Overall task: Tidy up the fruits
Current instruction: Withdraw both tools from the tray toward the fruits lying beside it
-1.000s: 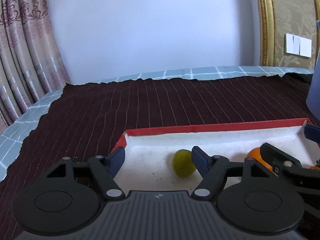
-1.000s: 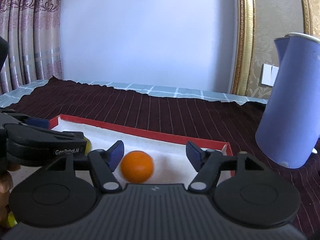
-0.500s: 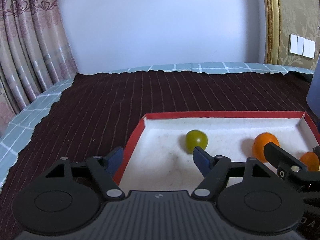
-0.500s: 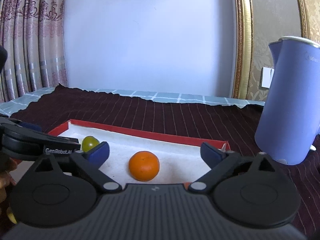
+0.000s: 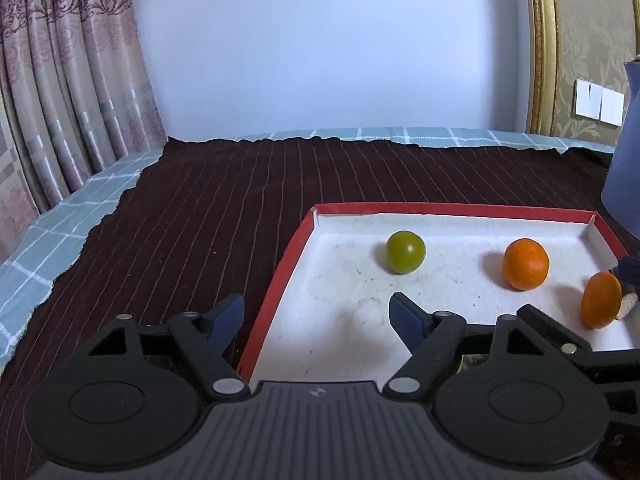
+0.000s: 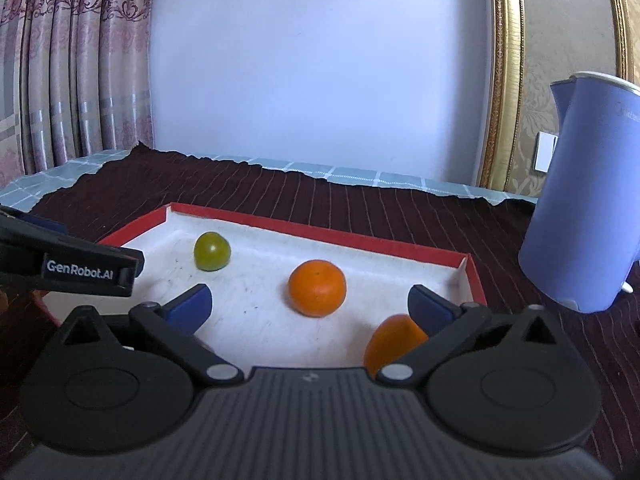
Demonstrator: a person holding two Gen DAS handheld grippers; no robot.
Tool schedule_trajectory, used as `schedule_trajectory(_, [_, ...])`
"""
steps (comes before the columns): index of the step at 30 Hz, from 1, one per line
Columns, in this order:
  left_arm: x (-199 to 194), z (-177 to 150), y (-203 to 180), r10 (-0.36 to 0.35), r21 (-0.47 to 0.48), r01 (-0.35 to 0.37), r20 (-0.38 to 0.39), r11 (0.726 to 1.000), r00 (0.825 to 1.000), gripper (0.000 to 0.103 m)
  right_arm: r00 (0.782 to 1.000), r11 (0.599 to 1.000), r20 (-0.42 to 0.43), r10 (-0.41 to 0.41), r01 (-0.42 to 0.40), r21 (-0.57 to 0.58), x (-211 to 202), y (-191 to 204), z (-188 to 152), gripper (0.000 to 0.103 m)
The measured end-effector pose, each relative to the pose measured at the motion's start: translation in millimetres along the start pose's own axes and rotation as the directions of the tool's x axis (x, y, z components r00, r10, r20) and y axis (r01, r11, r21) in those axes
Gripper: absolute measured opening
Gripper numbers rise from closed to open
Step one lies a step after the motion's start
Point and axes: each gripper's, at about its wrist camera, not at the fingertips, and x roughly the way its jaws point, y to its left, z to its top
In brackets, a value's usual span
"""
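A white tray with a red rim lies on the dark striped cloth. It holds a green fruit, a round orange and a second orange. My left gripper is open and empty, straddling the tray's left rim, well short of the green fruit. My right gripper stands wide open over the tray's near right part. The round orange lies free ahead of it, and the second orange sits just inside its right finger.
A tall blue jug stands on the cloth right of the tray. Curtains hang on the left, a white wall is behind, and a gilt frame is at the right. A checked sheet edges the cloth.
Both grippers have drawn back from the fruit. The right jaws have spread much wider, leaving the round orange lying free. The left gripper has shifted left onto the tray's rim. The second orange now shows.
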Motion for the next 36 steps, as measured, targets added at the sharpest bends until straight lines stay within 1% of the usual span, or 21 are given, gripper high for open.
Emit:
schedule_trajectory(4, [-9,-7,7,-0.015,-0.018,0.015,0.004,1.000,1.000,0.080,1.000,1.000,0.015,-0.011,0.010,0.016,-13,0,-5,0.103])
schedule_trajectory(9, [-20,-18,21,-0.041,-0.059,0.041,-0.001,0.997,0.999,0.080,0.999,0.999,0.019,-0.049,0.049,0.018,-27,1,-14,0.103])
schedule_trajectory(13, [-29,-27,39,-0.093,-0.118,0.093,0.003,0.989,0.996,0.080,0.999,0.998,0.031,-0.040,0.038,0.055,-42,-3,-19,0.103])
schedule_trajectory(15, [-32,-33,47,-0.118,-0.133,0.118,0.004,0.984,0.993,0.080,0.999,0.996,0.032,-0.031,0.029,0.083,-48,-6,-23,0.103])
schedule_trajectory(17, [-34,-39,52,-0.132,-0.134,0.131,0.005,0.982,0.991,0.080,1.000,0.995,0.029,-0.003,0.000,0.104,-55,-8,-28,0.103])
schedule_trajectory(20, [-38,-48,56,-0.154,-0.123,0.153,0.005,0.981,0.988,0.080,0.999,0.993,0.035,0.022,-0.026,0.115,-63,-8,-35,0.103])
schedule_trajectory(24, [-47,-61,55,-0.197,-0.084,0.198,0.019,0.977,0.980,0.080,0.999,0.994,0.044,0.008,-0.013,0.107,-74,-6,-40,0.103])
schedule_trajectory(26, [-52,-66,54,-0.206,-0.058,0.207,0.035,0.977,0.978,0.080,0.999,0.995,0.032,0.019,-0.022,0.098,-78,-4,-41,0.103])
schedule_trajectory(29, [-58,-73,54,-0.187,-0.006,0.188,0.057,0.982,0.981,0.080,0.999,0.998,0.011,0.032,-0.032,0.061,-82,3,-45,0.103])
schedule_trajectory(32, [-61,-78,56,-0.186,0.036,0.184,0.066,0.982,0.980,0.080,0.999,0.998,0.003,0.054,-0.055,0.029,-89,14,-50,0.103])
schedule_trajectory(36, [-62,-82,70,-0.163,0.015,0.163,0.073,0.987,0.984,0.080,0.996,0.995,-0.006,0.092,-0.092,-0.027,-99,34,-52,0.103])
